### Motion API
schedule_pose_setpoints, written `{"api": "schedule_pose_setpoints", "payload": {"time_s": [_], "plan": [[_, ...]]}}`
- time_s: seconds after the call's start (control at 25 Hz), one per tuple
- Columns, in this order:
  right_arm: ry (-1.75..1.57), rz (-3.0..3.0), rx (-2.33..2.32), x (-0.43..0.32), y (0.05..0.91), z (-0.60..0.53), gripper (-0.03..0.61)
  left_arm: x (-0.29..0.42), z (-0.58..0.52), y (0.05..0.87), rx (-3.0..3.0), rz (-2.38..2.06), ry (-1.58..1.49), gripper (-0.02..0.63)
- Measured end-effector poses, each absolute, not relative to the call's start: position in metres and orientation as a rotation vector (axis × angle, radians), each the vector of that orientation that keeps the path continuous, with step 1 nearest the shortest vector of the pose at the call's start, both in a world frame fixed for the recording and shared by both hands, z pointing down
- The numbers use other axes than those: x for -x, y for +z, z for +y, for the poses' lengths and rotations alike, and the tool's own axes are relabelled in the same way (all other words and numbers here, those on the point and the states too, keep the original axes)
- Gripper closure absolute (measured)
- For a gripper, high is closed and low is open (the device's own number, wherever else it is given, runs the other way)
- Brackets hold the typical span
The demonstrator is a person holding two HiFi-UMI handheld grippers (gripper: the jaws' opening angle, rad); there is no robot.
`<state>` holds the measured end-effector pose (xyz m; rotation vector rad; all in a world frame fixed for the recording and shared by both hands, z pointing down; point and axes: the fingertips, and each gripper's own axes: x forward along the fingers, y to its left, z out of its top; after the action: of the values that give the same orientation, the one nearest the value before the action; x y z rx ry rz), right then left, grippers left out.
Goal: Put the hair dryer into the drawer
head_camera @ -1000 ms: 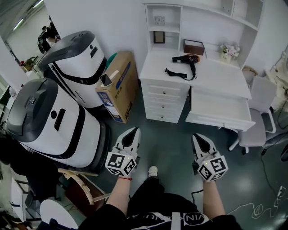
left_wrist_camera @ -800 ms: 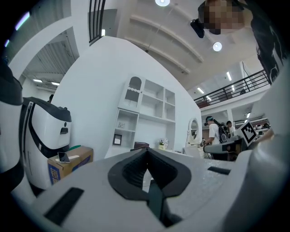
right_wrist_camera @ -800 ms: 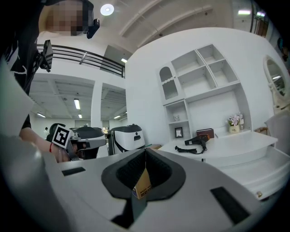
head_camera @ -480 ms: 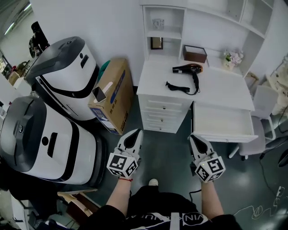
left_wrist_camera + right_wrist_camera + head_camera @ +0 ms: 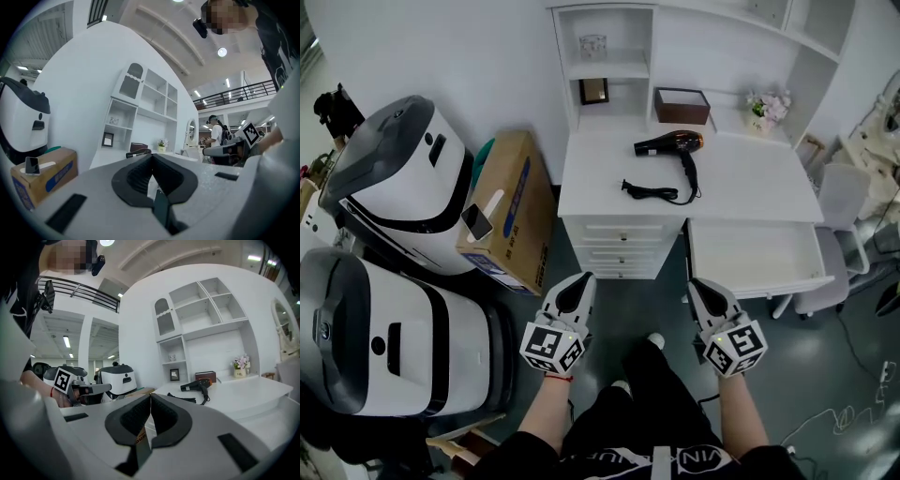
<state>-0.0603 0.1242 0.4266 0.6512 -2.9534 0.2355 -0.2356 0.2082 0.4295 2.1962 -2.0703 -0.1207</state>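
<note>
Head view, looking steeply down. Hair dryer (image 5: 667, 144) lying on the white desk top (image 5: 750, 178) at 12 o'clock of the frame, black with an orange band, nozzle toward 9 o'clock, handle toward 6 o'clock; black cord (image 5: 652, 193) gathered on the desk at 7 o'clock of the dryer. Drawer (image 5: 755, 258) pulled out from under the desk edge, at 5 o'clock of the dryer and well apart from it. Stack of closed drawers (image 5: 623, 248) at 9 o'clock of the open one. Brown box (image 5: 682, 105) and flower pot (image 5: 766, 106) against the back of the desk, at 12 and 2 o'clock of the dryer. Left gripper (image 5: 580, 278) and right gripper (image 5: 699, 285) held side by side at 6 o'clock of the frame, both aimed toward 12 o'clock, short of the desk and touching nothing. Left gripper view and right gripper view: jaws pressed together on each, pads meeting along one line, nothing between them. Cardboard box (image 5: 511, 211) and two white machines (image 5: 394, 178) on the floor at 9 o'clock of the desk; white chair (image 5: 839, 202) at 3 o'clock
</note>
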Motion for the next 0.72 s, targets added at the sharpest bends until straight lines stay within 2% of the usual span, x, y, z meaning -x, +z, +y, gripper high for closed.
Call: {"api": "schedule_pose_setpoints", "payload": {"time_s": [0.72], "plan": [[0.221, -2.906, -0.663, 0.122, 0.433, -0.047, 0.575, 0.28, 0.033, 0.431, -2.252, -1.999, -0.031, 0.609]]}}
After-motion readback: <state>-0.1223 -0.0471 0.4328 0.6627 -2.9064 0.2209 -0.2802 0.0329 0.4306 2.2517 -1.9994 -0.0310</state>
